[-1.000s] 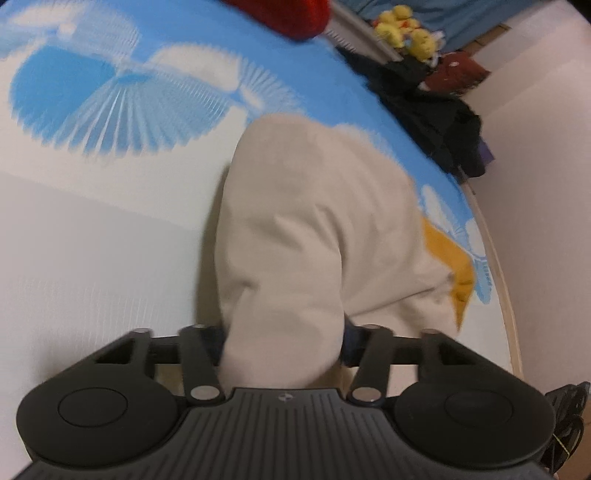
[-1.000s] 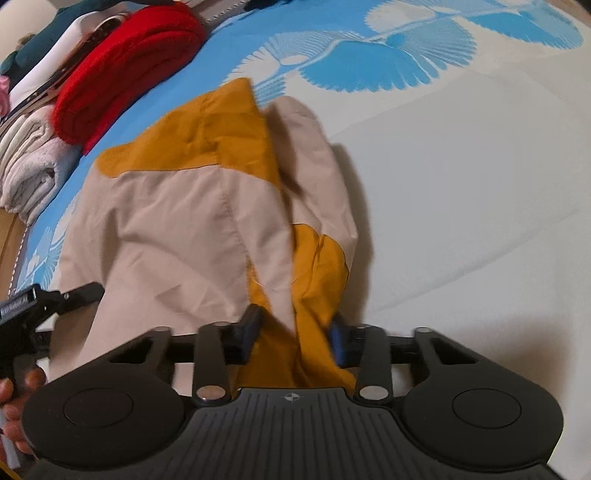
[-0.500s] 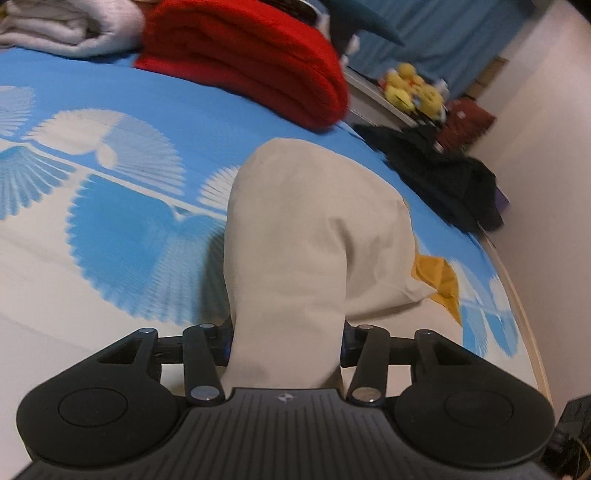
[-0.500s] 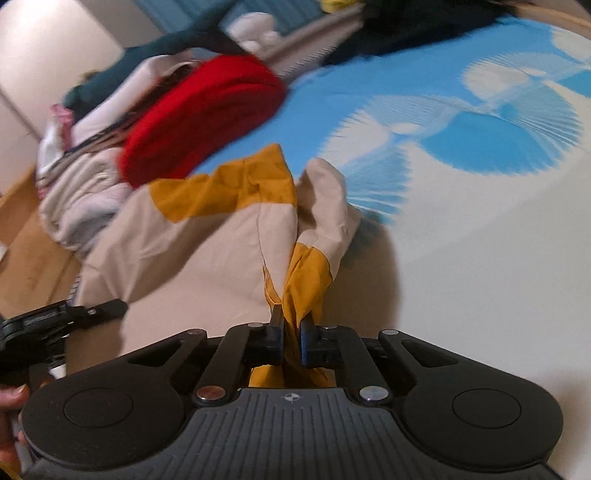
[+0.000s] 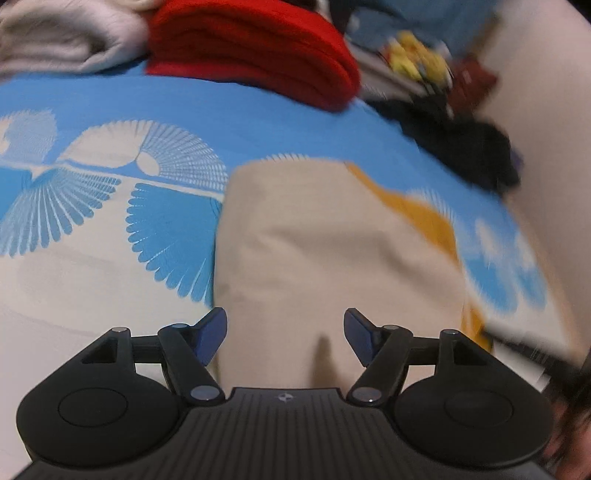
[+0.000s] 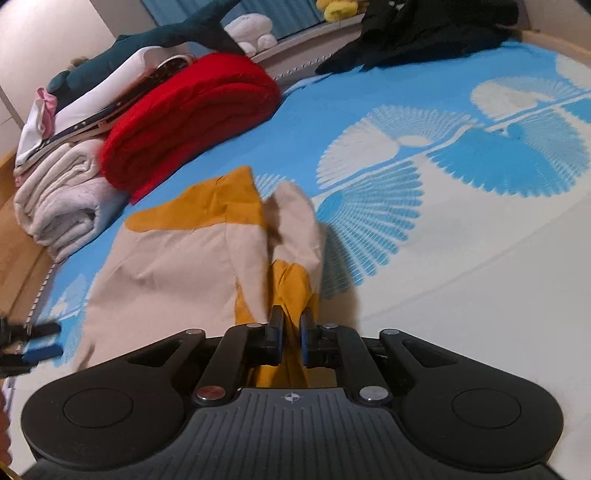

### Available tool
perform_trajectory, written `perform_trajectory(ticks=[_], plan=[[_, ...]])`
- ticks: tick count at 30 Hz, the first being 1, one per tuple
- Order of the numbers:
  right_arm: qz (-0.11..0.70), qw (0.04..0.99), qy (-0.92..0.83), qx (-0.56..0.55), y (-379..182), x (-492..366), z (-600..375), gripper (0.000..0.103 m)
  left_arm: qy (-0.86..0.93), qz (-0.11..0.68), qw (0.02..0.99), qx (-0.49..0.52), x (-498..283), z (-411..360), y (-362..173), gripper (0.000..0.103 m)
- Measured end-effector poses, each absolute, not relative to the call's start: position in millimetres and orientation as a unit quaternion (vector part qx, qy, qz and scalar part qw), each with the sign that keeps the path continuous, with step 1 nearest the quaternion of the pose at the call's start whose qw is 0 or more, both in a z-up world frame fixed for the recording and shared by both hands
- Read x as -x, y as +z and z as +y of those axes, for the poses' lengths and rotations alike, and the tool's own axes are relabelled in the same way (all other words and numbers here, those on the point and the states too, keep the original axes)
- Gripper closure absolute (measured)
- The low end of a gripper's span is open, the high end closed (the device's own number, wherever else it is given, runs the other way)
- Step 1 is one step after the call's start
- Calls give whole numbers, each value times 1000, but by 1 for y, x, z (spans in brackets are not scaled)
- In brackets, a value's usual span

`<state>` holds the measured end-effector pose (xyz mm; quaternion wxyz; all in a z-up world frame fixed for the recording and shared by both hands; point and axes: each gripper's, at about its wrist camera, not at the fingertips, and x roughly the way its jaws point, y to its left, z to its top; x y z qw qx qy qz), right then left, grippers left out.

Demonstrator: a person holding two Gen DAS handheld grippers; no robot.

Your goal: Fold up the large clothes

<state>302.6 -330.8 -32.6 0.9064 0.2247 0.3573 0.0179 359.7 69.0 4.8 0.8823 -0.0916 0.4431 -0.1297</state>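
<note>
My left gripper (image 5: 284,334) stands with its jaws wide apart; they have just been opening, and the blue pads (image 5: 208,334) touch nothing. The beige fabric of the beige and mustard-yellow garment (image 5: 332,251) lies below and between them, released and resting on the bed. My right gripper (image 6: 291,334) is clamped nearly together on a bunched mustard fold of that same garment (image 6: 177,266), the cloth pinched between the blue-lined fingers (image 6: 306,332) and rising out of them toward the rest of the piece.

From the right wrist view I see the garment spread flat across the near left part of the bedspread, a white and blue cover printed with fan shapes (image 6: 424,177), with a mustard panel at its far edge and a beige flap folded up beside it. At the far left edge of that view the tips of my left gripper (image 6: 33,347) show just beside the garment's side.

Beyond the garment sits a thick folded red knit (image 6: 192,114), close to but apart from it. Next to the red knit lies a rolled pale grey towel (image 6: 62,195), with a stack of white and dark clothes above it. Farther back a heap of black clothing (image 6: 424,33) rests at the bed's far edge, with yellow plush toys (image 5: 417,59) behind, blurred in the left wrist view.
</note>
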Motion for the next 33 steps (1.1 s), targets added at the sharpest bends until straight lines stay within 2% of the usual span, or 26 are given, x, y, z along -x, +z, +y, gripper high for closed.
perform_trajectory(ticks=[1,6,7,13,15,17,20,22,24,27,28,32,33], plan=[[350,911,17,-219,-30,-299,-331,88,-134,444,883,76,-355,67,5,29],[314,921,68,-220,-8,-276,-332,87,-159,439,883,53,-327,61,8,29],[318,919,83,-219,-7,-273,-330,85,-166,437,882,53,-323,59,8,29],[444,883,95,-118,-42,-269,-309,83,-133,492,861,11,-312,45,-36,29],[451,879,87,-129,-45,-267,-313,84,-134,481,866,14,-305,44,-23,33],[442,882,79,-140,-39,-264,-318,84,-159,451,878,23,-295,44,-14,32],[442,887,63,-113,-33,-259,-319,84,-124,498,858,-6,-288,45,-45,23],[441,893,42,-73,-31,-254,-317,81,-104,494,863,16,-281,49,-35,24],[403,915,21,-14,-13,-240,-311,81,-94,455,885,-5,-267,45,-10,23],[289,956,2,55,31,-203,-301,81,-82,391,916,-24,-238,38,33,17],[252,966,-4,65,45,-190,-299,81,-78,375,923,-20,-227,38,46,16],[133,989,-36,53,93,-128,-301,79,-77,307,948,-29,-170,29,94,0],[115,991,-44,43,100,-112,-301,78,-81,286,954,-33,-153,26,106,0]])
